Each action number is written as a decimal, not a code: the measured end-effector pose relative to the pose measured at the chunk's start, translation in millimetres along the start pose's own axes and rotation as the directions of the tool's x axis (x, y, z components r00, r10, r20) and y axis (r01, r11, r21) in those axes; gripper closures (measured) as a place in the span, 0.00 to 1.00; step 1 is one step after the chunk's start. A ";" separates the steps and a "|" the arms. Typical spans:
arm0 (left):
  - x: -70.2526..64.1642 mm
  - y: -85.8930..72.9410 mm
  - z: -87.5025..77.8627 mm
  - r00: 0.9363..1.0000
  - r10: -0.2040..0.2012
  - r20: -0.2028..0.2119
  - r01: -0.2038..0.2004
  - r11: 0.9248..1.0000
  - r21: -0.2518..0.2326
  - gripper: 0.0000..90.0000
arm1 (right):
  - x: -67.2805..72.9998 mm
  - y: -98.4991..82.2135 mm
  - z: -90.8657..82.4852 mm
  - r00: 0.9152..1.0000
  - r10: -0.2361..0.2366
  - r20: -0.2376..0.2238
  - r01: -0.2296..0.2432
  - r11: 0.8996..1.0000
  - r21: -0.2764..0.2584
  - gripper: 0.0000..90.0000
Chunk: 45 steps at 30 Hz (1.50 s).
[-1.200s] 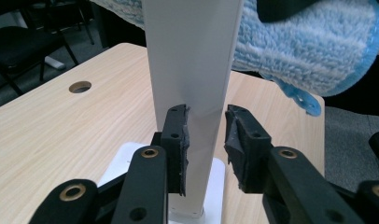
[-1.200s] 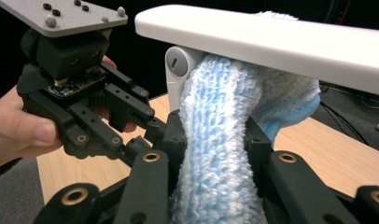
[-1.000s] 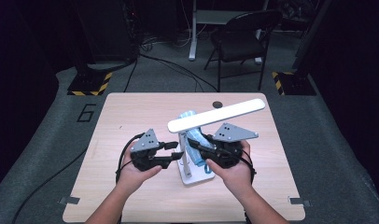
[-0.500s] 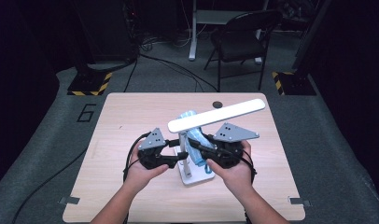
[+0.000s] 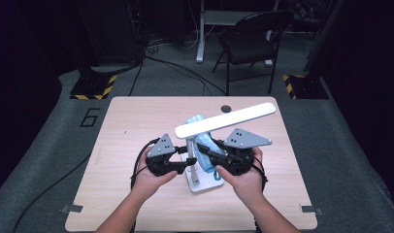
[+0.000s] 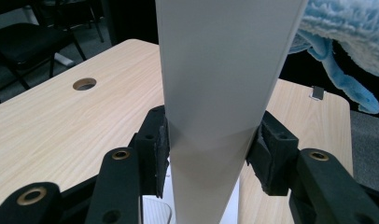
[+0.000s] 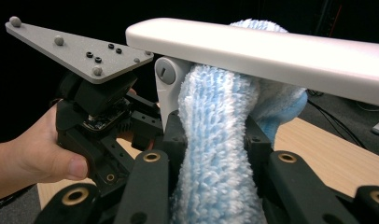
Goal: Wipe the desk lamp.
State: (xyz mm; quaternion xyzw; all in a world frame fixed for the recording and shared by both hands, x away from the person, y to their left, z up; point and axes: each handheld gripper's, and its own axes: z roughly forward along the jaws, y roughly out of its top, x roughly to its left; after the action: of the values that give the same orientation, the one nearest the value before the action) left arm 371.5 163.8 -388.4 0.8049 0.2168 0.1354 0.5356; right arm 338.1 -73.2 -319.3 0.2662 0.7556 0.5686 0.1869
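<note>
Evidently a dusting job: the white desk lamp (image 5: 200, 182) stands mid-bench (image 5: 137, 116), its post pinched by the left gripper (image 5: 188, 161) fingers, just closing in, to steady it. The right gripper (image 5: 205, 154) fingers clamp the blue fluffy duster (image 7: 215, 140) against the lamp arm.

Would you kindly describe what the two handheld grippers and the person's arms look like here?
Both the left gripper and the right gripper are black, blocky tools with two jointed jaws showing brass-coloured pivot rings. Each carries a grey three-cornered plate dotted with small studs and screws, and a black cable loops from each. The person's forearms are bare, with no sleeves in view.
</note>
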 end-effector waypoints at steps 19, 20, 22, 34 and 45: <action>1.8 -4.2 -12.8 0.999 0.016 0.028 -0.017 1.000 0.013 0.59 | -1.2 1.4 -1.8 1.000 -0.006 -0.005 0.006 1.000 -0.011 0.77; 1.5 -4.6 -12.9 1.000 0.015 0.025 -0.016 1.000 0.007 0.59 | -0.9 1.3 -2.0 1.000 -0.003 -0.009 0.003 1.000 -0.011 0.77; 2.1 -5.1 -14.7 0.999 0.018 0.026 -0.018 1.000 0.011 0.59 | -1.0 1.3 -2.0 1.000 -0.003 -0.007 0.003 1.000 -0.012 0.77; 3.8 -7.6 -21.3 0.999 0.015 0.037 -0.015 1.000 0.015 0.59 | -1.7 1.6 -3.0 1.000 0.011 -0.004 -0.011 1.000 -0.006 0.77; 5.6 -9.6 -27.9 0.999 0.014 0.029 -0.015 1.000 0.022 0.59 | -7.1 1.2 -5.7 1.000 0.018 0.006 -0.018 1.000 -0.008 0.77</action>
State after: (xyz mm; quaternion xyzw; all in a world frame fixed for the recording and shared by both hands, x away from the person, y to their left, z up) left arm 361.8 192.2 -386.5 0.8142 0.2045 0.1252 0.5287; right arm 340.6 -81.6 -316.8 0.2739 0.7505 0.5723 0.1851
